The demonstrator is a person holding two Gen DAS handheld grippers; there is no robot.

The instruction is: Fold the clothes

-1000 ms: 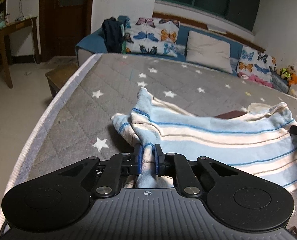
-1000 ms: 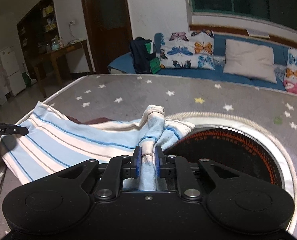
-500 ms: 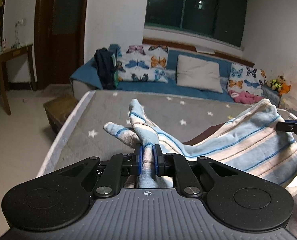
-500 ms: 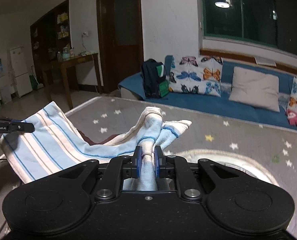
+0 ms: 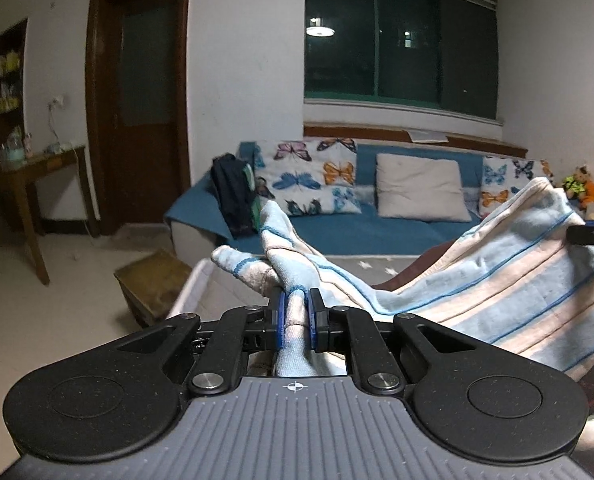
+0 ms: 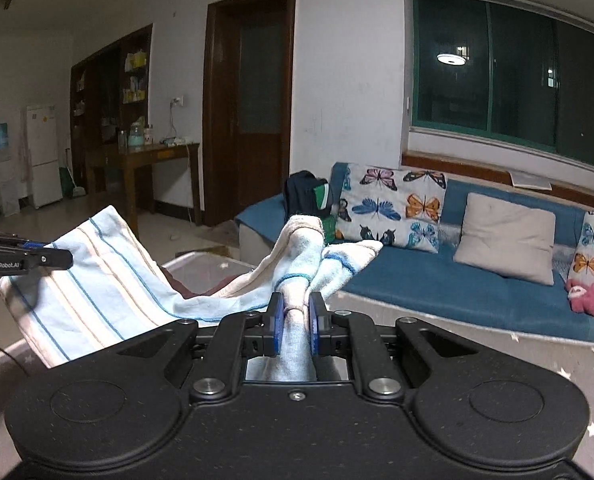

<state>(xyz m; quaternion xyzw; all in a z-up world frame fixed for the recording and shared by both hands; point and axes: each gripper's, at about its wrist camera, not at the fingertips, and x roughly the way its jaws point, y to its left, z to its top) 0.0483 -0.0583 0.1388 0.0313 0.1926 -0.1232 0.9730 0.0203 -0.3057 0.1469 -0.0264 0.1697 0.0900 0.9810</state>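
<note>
Since a second ago I've lifted the striped garment (image 5: 509, 280) off the star-print bed (image 6: 537, 356); it hangs between my two grippers. Left gripper (image 5: 295, 312) and right gripper (image 6: 295, 314) each pinch one bunched corner. Behind: one blue sofa (image 6: 437, 284), four cushions, one dark window (image 5: 401, 40).

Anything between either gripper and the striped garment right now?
Nothing. The left gripper and right gripper are each shut directly on a bunched end of the light-blue and cream striped knit garment, which hangs between them above the grey star-print mattress.
</note>
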